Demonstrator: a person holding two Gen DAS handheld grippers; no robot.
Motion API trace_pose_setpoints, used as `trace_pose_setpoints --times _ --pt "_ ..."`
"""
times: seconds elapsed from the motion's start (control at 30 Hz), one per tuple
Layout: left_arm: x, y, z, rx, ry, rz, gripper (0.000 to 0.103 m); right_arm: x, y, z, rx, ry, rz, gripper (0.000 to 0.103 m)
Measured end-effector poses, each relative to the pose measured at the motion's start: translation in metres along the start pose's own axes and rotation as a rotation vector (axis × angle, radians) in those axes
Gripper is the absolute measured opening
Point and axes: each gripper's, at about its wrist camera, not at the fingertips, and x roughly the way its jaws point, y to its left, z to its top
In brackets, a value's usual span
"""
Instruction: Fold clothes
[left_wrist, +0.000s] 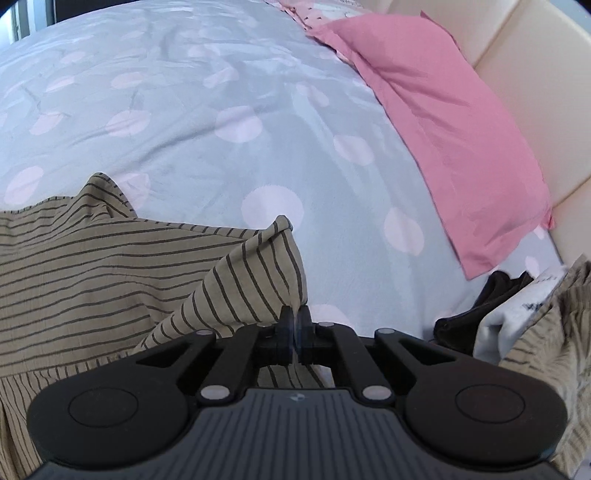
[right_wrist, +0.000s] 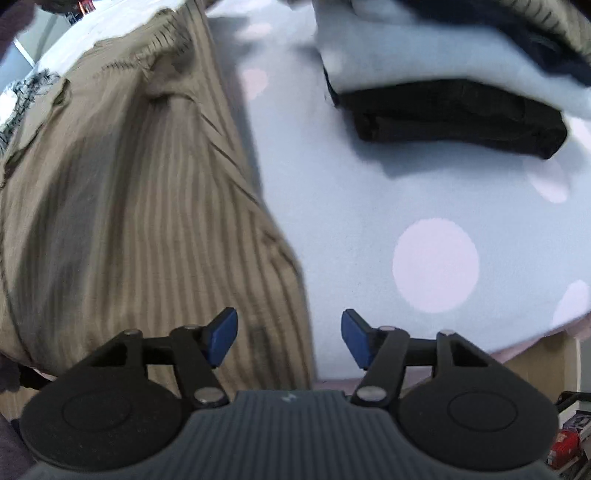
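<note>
Striped garment (left_wrist: 92, 266), partly cropped, pinched by left claw (left_wrist: 295, 325).

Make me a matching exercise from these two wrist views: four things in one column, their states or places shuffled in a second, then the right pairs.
Things
1. left tongs
2. right tongs
3. pink fabric pillow
4. folded black garment

States
A. lies along the cream headboard
B. open, gripping nothing
C. tucked under a white cloth
D. shut on the tan striped garment

Pairs: 1-D, 2-B, 3-A, 4-C
</note>
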Motion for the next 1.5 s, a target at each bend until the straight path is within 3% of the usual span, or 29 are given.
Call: trace_pose_setpoints --times 0.07,0.1,0.13,0.17,0.37,0.53,0.67,0.87,1.07,1.23,1.5 --pt "-0.004 0.002 0.001 0.001 -0.01 0.001 0.0 0.01 -0.001 -0.003 -0.012 0.01 -0.008 0.056" --pt "-0.006 0.003 0.002 0.0 -0.013 -0.001 0.0 0.008 0.0 -0.004 -0.015 0.005 0.006 0.042" --pt "-0.007 0.003 0.002 -0.002 -0.013 -0.005 0.0 0.005 0.001 -0.004 -0.013 0.0 0.025 0.011" --pt "-0.008 0.004 0.003 -0.006 -0.013 -0.009 0.0 0.001 0.003 -0.005 -0.012 -0.006 0.044 0.002" --pt "-0.022 0.012 0.004 -0.014 -0.018 -0.074 0.0 -0.052 0.016 -0.019 0.002 -0.094 0.047 0.001" --pt "-0.051 0.03 0.008 -0.038 -0.017 -0.223 0.0 -0.108 0.027 -0.036 0.029 -0.207 -0.028 0.0" --pt "-0.072 0.037 0.014 -0.026 -0.038 -0.236 0.0 -0.125 0.039 -0.044 0.035 -0.231 -0.031 0.001" --pt "-0.082 0.063 0.007 -0.029 -0.031 -0.223 0.0 -0.133 0.093 -0.045 -0.04 -0.239 0.061 0.001" --pt "-0.094 0.116 -0.017 -0.033 -0.033 -0.193 0.0 -0.126 0.157 -0.057 -0.16 -0.195 0.217 0.001" --pt "-0.098 0.176 -0.042 -0.101 -0.054 -0.157 0.0 -0.102 0.195 -0.061 -0.228 -0.123 0.318 0.001" --pt "-0.063 0.25 -0.087 -0.254 -0.057 -0.148 0.0 -0.057 0.216 -0.059 -0.242 0.002 0.371 0.001"
